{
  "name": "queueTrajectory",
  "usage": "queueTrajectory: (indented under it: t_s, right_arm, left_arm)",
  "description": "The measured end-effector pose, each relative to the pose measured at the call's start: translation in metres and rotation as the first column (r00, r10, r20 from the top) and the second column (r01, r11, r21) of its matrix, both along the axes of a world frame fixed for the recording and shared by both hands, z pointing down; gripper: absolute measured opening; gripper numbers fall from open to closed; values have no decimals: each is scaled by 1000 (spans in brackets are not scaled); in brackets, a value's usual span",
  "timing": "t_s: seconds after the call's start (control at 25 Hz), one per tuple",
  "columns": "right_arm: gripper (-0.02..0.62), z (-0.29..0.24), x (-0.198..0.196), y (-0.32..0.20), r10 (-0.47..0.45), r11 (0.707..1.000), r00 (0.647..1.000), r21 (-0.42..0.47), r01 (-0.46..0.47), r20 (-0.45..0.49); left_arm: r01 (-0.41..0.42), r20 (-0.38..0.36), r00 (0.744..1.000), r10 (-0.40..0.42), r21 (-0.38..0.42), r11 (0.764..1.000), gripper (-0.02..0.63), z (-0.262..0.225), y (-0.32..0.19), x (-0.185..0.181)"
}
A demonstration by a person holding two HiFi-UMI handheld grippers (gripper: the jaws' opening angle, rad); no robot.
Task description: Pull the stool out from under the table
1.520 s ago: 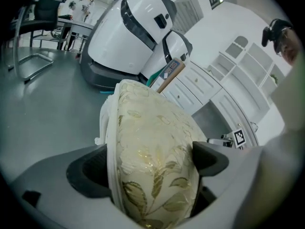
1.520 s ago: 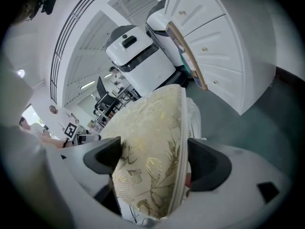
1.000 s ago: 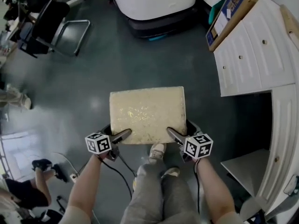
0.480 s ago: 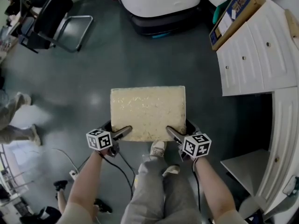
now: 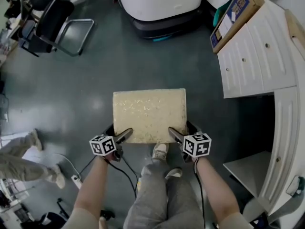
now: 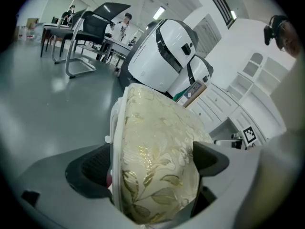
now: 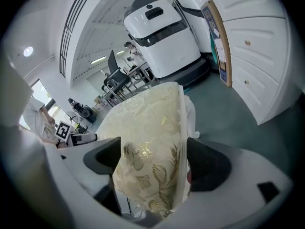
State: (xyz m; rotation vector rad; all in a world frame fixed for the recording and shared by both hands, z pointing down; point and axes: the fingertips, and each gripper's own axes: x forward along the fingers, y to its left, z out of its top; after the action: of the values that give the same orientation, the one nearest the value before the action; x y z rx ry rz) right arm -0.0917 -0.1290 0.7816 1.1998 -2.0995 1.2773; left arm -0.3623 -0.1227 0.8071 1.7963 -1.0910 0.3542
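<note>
Gripping the stool (image 5: 149,114) by its near edge, the left claw (image 5: 125,135) pinches the cushion at the stool's near left corner and the right claw (image 5: 174,134) pinches the near right corner. A white counter (image 5: 257,56) stands well apart to the stool's right, and a white machine (image 5: 159,1) stands beyond its far edge.

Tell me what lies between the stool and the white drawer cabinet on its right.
Only bare floor lies between the stool and the white drawer cabinet. The head view shows this stretch with nothing standing on it.
</note>
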Motion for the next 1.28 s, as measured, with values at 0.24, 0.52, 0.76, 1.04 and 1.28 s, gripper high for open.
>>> queueTrajectory:
  t_s: [0.24,0.52,0.76,1.04,1.28]
  right_arm:
    - [296,-47,8,-12,33,998,998,55,-31,-47]
    - [141,-133,21,-33,101,984,990,154,-85,-96]
    - [95,-234,32,-44,137,957,986,270,-106,-99]
    - [77,-350,63,-39,173,925,979,359,-122,-111]
    - [63,-455,95,-16,215,886,969,442,-142,-121]
  left_arm:
    - [40,90,995,-43,34,999,554,-37,-9,-16]
    - [-79,131,990,58,161,984,550,-128,-42,9]
    - [-169,130,982,137,275,946,508,-229,-63,50]
    - [-244,210,964,165,442,863,150,-350,-85,95]
    - [-338,260,939,224,580,741,87,-467,-91,153]
